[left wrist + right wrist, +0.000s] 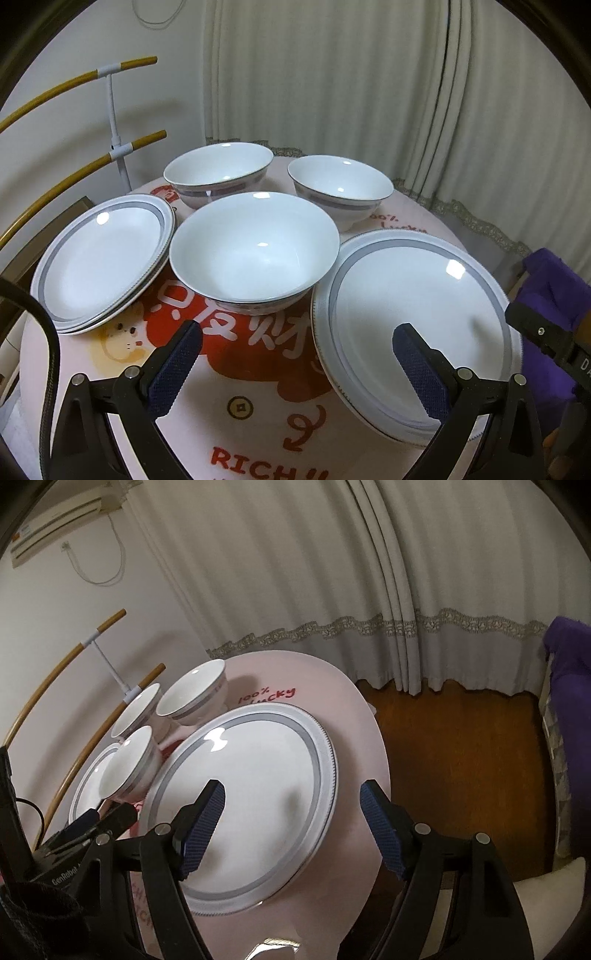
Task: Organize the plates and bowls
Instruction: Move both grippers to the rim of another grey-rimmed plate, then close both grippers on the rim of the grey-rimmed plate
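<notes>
While both grippers gape empty, three bowls (254, 251) between plates (413, 325)

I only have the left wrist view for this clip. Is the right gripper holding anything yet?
Observer: No. The right gripper is open and empty, over the large plate.
Operator: Does that plate reach the table's edge?
Observer: No, a strip of pink tablecloth shows beyond its rim, then wooden floor.
Operator: Anything else on the wall?
Observer: An air conditioner is mounted high up, left of the curtain.
</notes>
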Motion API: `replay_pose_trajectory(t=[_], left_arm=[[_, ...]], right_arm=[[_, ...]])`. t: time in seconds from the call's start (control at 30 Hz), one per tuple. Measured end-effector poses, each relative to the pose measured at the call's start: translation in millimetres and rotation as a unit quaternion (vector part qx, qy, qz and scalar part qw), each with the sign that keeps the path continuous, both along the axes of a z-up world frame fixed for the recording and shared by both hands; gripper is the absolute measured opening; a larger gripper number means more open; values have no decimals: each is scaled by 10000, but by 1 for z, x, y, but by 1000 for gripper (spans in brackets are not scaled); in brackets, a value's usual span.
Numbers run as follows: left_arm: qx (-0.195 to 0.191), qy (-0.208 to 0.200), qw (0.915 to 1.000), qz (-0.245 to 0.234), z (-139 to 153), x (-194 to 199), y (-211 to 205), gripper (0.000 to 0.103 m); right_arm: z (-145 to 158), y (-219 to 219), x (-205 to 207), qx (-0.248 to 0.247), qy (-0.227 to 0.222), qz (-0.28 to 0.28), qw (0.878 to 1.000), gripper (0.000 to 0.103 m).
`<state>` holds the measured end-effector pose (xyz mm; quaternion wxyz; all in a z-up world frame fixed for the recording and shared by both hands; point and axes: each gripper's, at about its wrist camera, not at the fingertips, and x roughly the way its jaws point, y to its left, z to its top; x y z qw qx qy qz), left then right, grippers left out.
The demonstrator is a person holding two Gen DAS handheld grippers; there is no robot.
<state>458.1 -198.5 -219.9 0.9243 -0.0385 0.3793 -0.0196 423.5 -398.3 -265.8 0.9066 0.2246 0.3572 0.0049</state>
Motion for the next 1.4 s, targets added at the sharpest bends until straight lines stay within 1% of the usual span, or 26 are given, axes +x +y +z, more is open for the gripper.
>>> replay_pose_trajectory(t=[0.1,0.13,0.17,0.2,0.23,0.3,0.33,0.37,0.4,0.43,0.5,0.53,0.57,0.6,0.67,0.73,0.83,0.93,1.0,1.23,1.37,1.4], left_arm=[[-52,113,9999,-39,-8,9,0,98],[-88,166,9998,-62,-11,11,0,93],[-145,227,9996,-110,-13,14,0,88],[-163,291,9993,-143,-16,17,-1,86],[-167,323,9992,-155,-17,18,-1,84],[-229,411,9987,-207,-22,24,-1,77],[-244,444,9985,-208,-23,26,-1,72],[-233,490,9983,-209,-24,28,-1,66],[-230,543,9980,-221,-27,32,-1,61],[-242,586,9977,-248,-29,34,-1,55],[-296,591,9973,-310,-29,35,-2,51],[-290,579,9973,-342,-29,36,-3,46],[-275,562,9973,-388,-29,37,-5,40],[-271,544,9972,-444,-29,37,-7,37],[-257,532,9969,-513,-29,36,-10,30],[-328,538,9963,-587,-29,37,-11,25],[-372,542,9960,-601,-31,38,-9,25],[-517,591,9949,-631,-33,39,-6,25],[-598,621,9943,-629,-34,41,-4,25],[-569,665,9940,-659,-32,41,-7,27],[-621,709,9933,-666,-32,43,-6,27],[-644,727,9929,-683,-32,43,-6,29]], right_arm=[[-6,-3,5,80,11,45,10000,77],[-9,-4,8,115,34,41,9999,75],[-10,-5,9,120,47,30,9999,70],[-12,-5,10,139,53,71,9999,64],[-12,-5,11,142,57,88,9998,61],[-14,-6,12,142,72,95,9998,51],[-16,-6,13,195,85,116,9997,48],[-18,-8,13,285,85,117,9995,42],[-19,-9,13,322,91,100,9994,38],[-20,-10,12,360,101,86,9993,36],[-23,-13,11,448,109,58,9989,26],[-25,-16,11,517,125,52,9986,24],[-26,-17,10,551,139,41,9984,18],[-28,-19,10,577,156,31,9982,13],[-30,-21,10,693,121,50,9975,13],[-30,-21,9,715,106,55,9974,12],[-30,-21,10,751,66,83,9971,12],[-32,-24,8,895,21,128,9959,12],[-32,-24,8,876,11,139,9961,12],[-32,-22,8,917,-6,134,9957,12],[-31,-22,8,913,-4,123,9957,12],[-32,-22,8,915,-1,118,9957,12]])
